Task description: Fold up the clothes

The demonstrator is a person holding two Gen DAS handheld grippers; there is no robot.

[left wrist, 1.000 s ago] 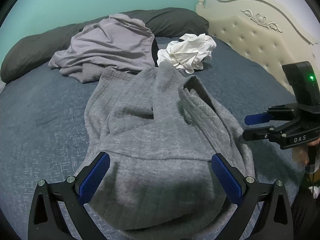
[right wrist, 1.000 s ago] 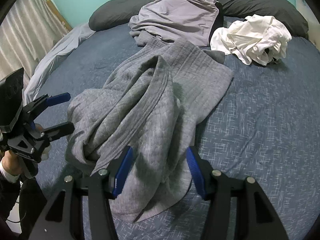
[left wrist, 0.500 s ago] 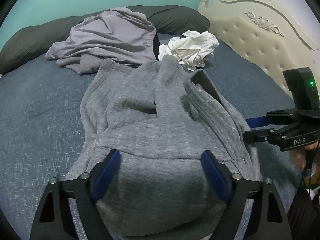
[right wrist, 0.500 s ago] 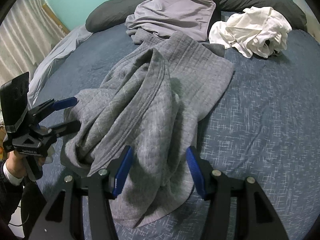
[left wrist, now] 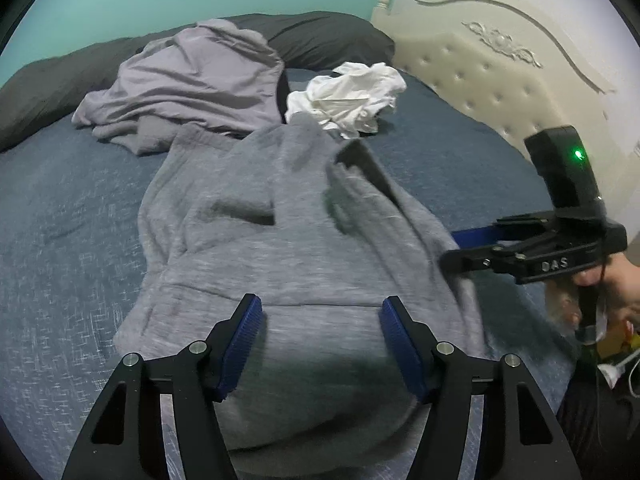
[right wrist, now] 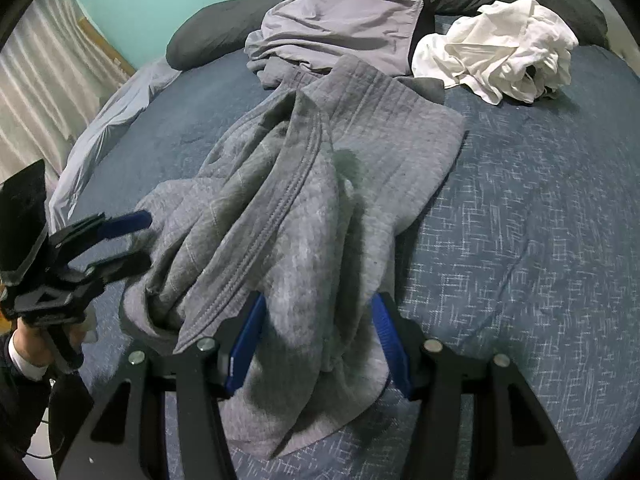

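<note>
A grey garment is seen crumpled across the middle of the frame on a blue bedspread. At the bottom, the left gripper is held over the garment's near edge, its jaws closing with grey cloth between the blue pads, not yet pinched. At the right, the right gripper is held by a hand, its tips at the garment's right edge. A lilac garment is piled upper left, a white garment upper centre, a dark pillow behind, and a cream headboard upper right.
</note>
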